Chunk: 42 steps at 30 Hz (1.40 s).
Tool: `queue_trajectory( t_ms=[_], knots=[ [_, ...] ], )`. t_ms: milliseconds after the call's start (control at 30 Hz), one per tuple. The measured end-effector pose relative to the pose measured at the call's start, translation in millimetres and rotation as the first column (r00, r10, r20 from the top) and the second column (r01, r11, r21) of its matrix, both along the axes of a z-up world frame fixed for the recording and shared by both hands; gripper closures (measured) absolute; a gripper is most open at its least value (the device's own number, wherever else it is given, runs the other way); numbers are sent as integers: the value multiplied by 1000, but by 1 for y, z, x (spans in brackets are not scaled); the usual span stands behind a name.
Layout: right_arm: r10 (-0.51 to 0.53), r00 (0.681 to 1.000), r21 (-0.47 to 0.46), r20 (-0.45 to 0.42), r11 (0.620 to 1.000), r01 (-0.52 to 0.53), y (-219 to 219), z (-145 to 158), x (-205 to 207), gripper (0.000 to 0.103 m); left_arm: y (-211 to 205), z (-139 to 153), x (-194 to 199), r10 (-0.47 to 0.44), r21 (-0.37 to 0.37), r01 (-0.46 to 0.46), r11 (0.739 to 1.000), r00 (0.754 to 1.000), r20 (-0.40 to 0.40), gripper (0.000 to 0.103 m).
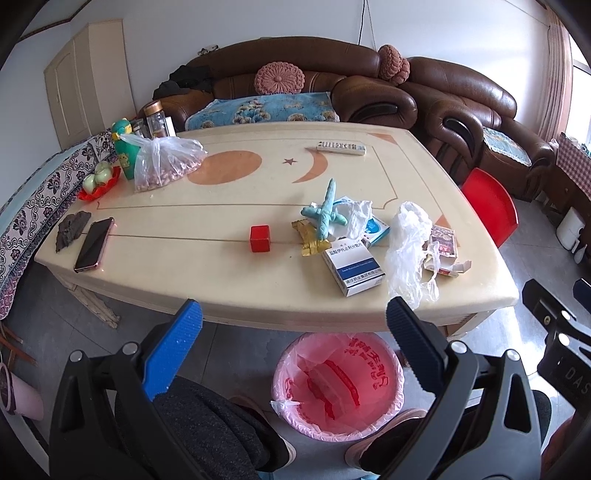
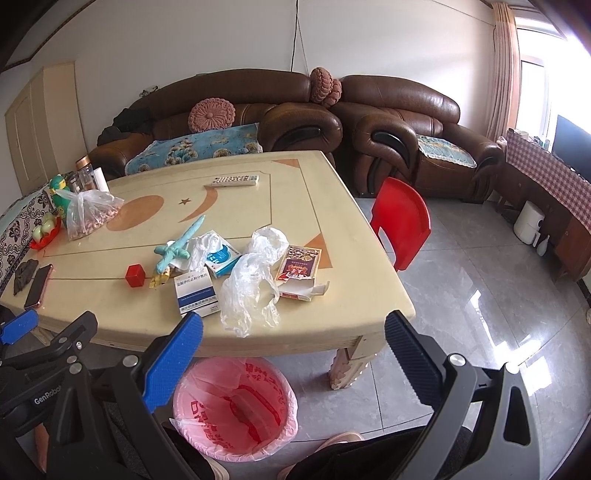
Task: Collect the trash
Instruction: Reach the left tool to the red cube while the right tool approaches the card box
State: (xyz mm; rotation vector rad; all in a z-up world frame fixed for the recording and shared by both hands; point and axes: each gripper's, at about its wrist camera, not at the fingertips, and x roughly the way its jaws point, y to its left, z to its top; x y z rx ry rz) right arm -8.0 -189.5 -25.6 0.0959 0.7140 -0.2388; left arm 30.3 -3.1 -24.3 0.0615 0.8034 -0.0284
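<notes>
"GenRobot" on the left tongs' [image 2: 14, 328] frame — "DAS" on the right tongs' [image 1: 554, 332] body.

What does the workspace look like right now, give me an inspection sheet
Surface: cream table with orange inlay, crowded at the near right.
Job's things: crumpled clear plastic bag, white and blue box, torn red carton, gold wrapper; pink-lined trash bin on the floor below the near edge.
Clutter: red cube, teal plush toy, phone, remote, bag of nuts, green bottle.
Grippers: left gripper and right gripper both open, empty, short of the table.
Cables: one thin cable hanging on the wall.
Surroundings: brown sofas, red chair, tiled floor.
</notes>
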Motion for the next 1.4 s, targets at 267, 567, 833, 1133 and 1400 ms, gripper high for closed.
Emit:
queue_trajectory(
  t_ms=[267,567,833,1133,1400],
  knots=[
    [46,999,25,-24,999,-45,-20,-13,24,6,11,-14,27,-9,-6,8,1000,999,-45,5],
    [19,999,82,-40,997,-16,-69,-34,53,6,44,-41,72,-6,-53,-1,999,990,-140,5],
    [77,994,153,-80,986,-64,-88,-53,107,6,69,-60,122,21,-77,-37,996,981,-195,5],
    [91,981,167,-170,984,-62,-105,-83,176,6,61,-93,180,-12,-81,-9,997,966,-257,5],
    [140,962,252,-233,965,-79,-109,-118,211,6,53,-108,207,-50,-42,41,998,964,-262,5]
  ],
)
